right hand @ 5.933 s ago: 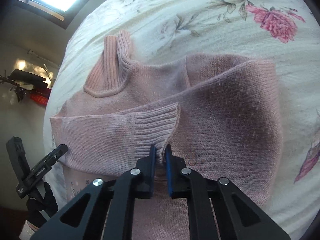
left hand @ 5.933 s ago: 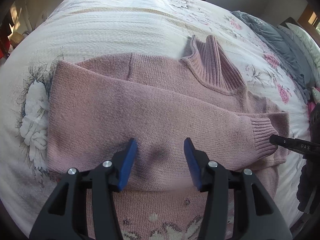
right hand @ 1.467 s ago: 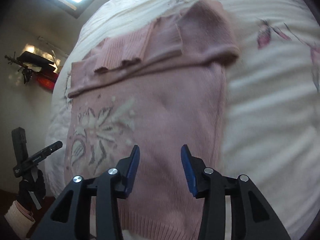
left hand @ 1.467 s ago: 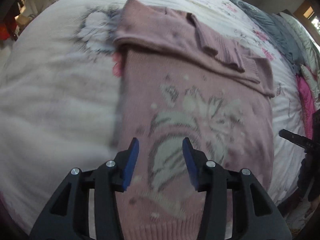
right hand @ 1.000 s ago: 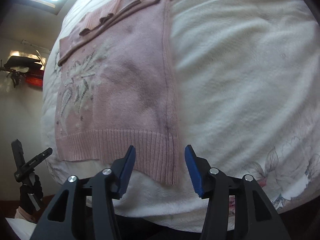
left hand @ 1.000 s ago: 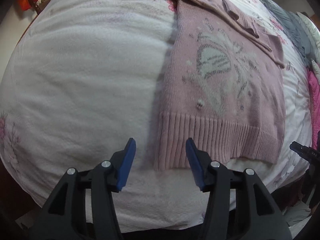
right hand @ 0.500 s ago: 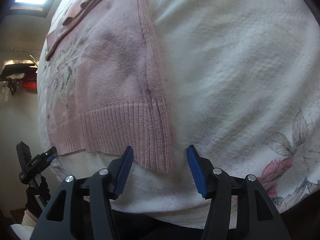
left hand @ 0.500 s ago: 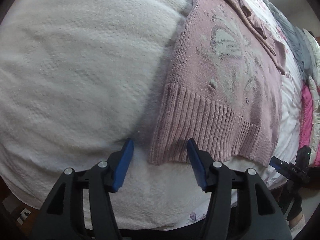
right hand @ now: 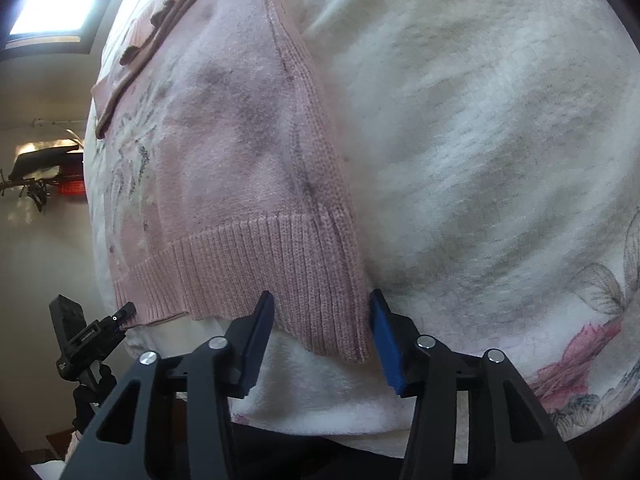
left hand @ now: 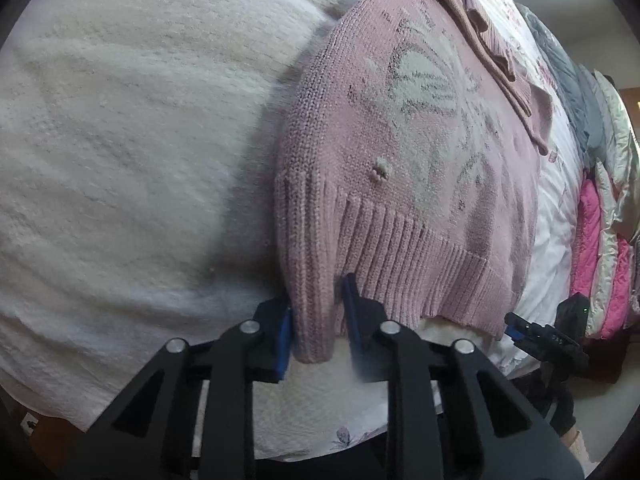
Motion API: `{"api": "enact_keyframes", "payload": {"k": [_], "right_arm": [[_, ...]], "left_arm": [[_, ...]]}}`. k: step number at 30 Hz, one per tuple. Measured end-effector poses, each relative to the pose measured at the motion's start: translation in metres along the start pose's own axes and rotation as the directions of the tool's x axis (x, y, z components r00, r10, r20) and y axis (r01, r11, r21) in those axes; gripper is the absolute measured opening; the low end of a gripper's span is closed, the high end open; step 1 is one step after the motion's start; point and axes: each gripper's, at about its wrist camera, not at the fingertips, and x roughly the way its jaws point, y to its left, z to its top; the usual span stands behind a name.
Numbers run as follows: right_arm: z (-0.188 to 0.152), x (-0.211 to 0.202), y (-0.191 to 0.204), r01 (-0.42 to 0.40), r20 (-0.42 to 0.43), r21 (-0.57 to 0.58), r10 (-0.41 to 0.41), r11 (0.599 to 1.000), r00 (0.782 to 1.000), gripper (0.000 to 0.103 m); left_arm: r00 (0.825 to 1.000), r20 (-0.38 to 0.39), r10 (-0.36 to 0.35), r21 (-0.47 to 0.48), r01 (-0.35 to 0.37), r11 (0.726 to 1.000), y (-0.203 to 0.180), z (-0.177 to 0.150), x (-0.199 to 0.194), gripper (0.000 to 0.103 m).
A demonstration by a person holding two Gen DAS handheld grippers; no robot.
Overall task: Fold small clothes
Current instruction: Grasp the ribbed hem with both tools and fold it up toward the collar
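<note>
Bedroom: bed (left hand: 120,128), stacked quilts (left hand: 600,216)

sweater (left hand: 420,128) collar — out of frame

Sweater (left hand: 404,152) lies on bed (left hand: 132,128), hem nearest.

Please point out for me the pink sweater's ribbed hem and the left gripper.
ribbed hem (right hand: 256,264): right wrist view, on the ribbing's middle.
left gripper (left hand: 316,320): left wrist view, midway between fingertips, closed on the hem corner.
</note>
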Motion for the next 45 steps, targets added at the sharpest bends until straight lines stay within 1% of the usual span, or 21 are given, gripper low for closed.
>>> {"api": "enact_keyframes", "payload": {"k": [1, 2, 4, 6, 7, 10, 12, 15, 17, 19, 21, 24, 25, 29, 34, 36, 39, 41, 42, 43, 45], "right_arm": [[0.0, 0.0, -0.001, -0.002, -0.001, 0.004, 0.002, 1.0, 1.0, 0.042], [0.0, 0.001, -0.002, -0.001, 0.0, 0.01, 0.001, 1.0, 1.0, 0.04], [0.0, 0.001, -0.006, -0.002, 0.001, 0.028, 0.002, 1.0, 1.0, 0.025], [-0.001, -0.001, -0.011, -0.025, 0.005, 0.055, 0.025, 0.998, 1.0, 0.015], [-0.003, -0.003, -0.011, -0.039, 0.013, 0.063, 0.039, 0.997, 0.999, 0.011], [-0.007, -0.013, -0.009, -0.093, 0.04, 0.067, 0.091, 0.993, 0.995, 0.01], [-0.01, -0.024, -0.007, -0.153, 0.075, 0.09, 0.146, 0.984, 0.986, 0.01], [-0.01, -0.043, -0.005, -0.25, 0.14, 0.134, 0.232, 0.959, 0.963, 0.01], [-0.006, -0.058, 0.001, -0.304, 0.181, 0.136, 0.278, 0.943, 0.943, 0.01], [0.004, -0.071, 0.01, -0.352, 0.213, 0.133, 0.32, 0.927, 0.923, 0.01], [0.018, -0.083, 0.017, -0.382, 0.237, 0.128, 0.346, 0.915, 0.908, 0.01], [0.047, -0.097, 0.021, -0.408, 0.263, 0.131, 0.365, 0.904, 0.893, 0.01], [0.057, -0.099, 0.024, -0.405, 0.265, 0.13, 0.362, 0.905, 0.893, 0.01], [0.103, -0.098, 0.029, -0.365, 0.247, 0.116, 0.33, 0.924, 0.911, 0.01], [0.152, -0.087, 0.022, -0.338, 0.23, 0.149, 0.299, 0.93, 0.926, 0.01], [0.165, -0.078, 0.021, -0.31, 0.211, 0.15, 0.276, 0.939, 0.938, 0.013], [0.182, -0.071, 0.018, -0.249, 0.19, 0.148, 0.219, 0.957, 0.957, 0.03], [0.188, -0.072, 0.015, -0.236, 0.193, 0.14, 0.208, 0.961, 0.959, 0.031], [0.19, -0.072, 0.014, -0.237, 0.194, 0.138, 0.208, 0.962, 0.959, 0.031], [0.191, -0.073, 0.012, -0.232, 0.196, 0.131, 0.204, 0.964, 0.959, 0.031], [0.192, -0.077, 0.013, -0.205, 0.193, 0.097, 0.184, 0.974, 0.964, 0.031]], "left_arm": [[1.0, -0.005, -0.003, -0.003, 0.003, 1.0, 0.001, 0.0, 0.001, 0.02], [1.0, -0.009, -0.009, -0.008, 0.009, 1.0, 0.002, 0.001, 0.001, 0.019], [1.0, -0.017, -0.023, -0.015, 0.023, 1.0, 0.005, 0.002, 0.002, 0.018], [0.999, -0.024, -0.031, -0.006, 0.031, 0.999, 0.006, 0.002, 0.001, 0.013], [0.999, -0.025, -0.037, 0.005, 0.037, 0.999, 0.007, 0.003, -0.001, 0.012], [0.997, -0.023, -0.068, 0.032, 0.069, 0.997, 0.005, 0.004, -0.009, 0.01], [0.995, -0.013, -0.102, 0.05, 0.103, 0.993, 0.003, 0.007, -0.019, 0.01], [0.988, 0.002, -0.154, 0.075, 0.153, 0.985, -0.003, 0.014, -0.036, 0.009], [0.98, 0.021, -0.198, 0.077, 0.196, 0.978, -0.009, 0.023, -0.048, 0.009], [0.972, 0.045, -0.231, 0.078, 0.227, 0.971, -0.018, 0.036, -0.058, 0.009], [0.964, 0.069, -0.257, 0.072, 0.252, 0.965, -0.027, 0.051, -0.064, 0.009], [0.962, 0.102, -0.253, 0.086, 0.245, 0.966, -0.043, 0.077, -0.069, 0.009], [0.963, 0.112, -0.246, 0.093, 0.237, 0.967, -0.048, 0.086, -0.07, 0.009], [0.971, 0.148, -0.187, 0.101, 0.173, 0.98, -0.06, 0.126, -0.065, 0.009], [0.976, 0.177, -0.125, 0.035, 0.121, 0.992, -0.058, 0.172, -0.048, 0.01], [0.979, 0.178, -0.103, 0.006, 0.103, 0.995, -0.054, 0.184, -0.042, 0.012], [0.977, 0.177, -0.122, -0.028, 0.129, 0.991, -0.048, 0.195, -0.04, 0.017], [0.974, 0.191, -0.121, -0.035, 0.13, 0.991, -0.045, 0.198, -0.045, 0.019], [0.969, 0.212, -0.125, -0.043, 0.137, 0.99, -0.042, 0.198, -0.05, 0.024], [0.963, 0.232, -0.137, -0.056, 0.154, 0.986, -0.04, 0.198, -0.055, 0.027], [0.949, 0.268, -0.166, -0.075, 0.192, 0.978, -0.032, 0.2, -0.069, 0.028]]}}
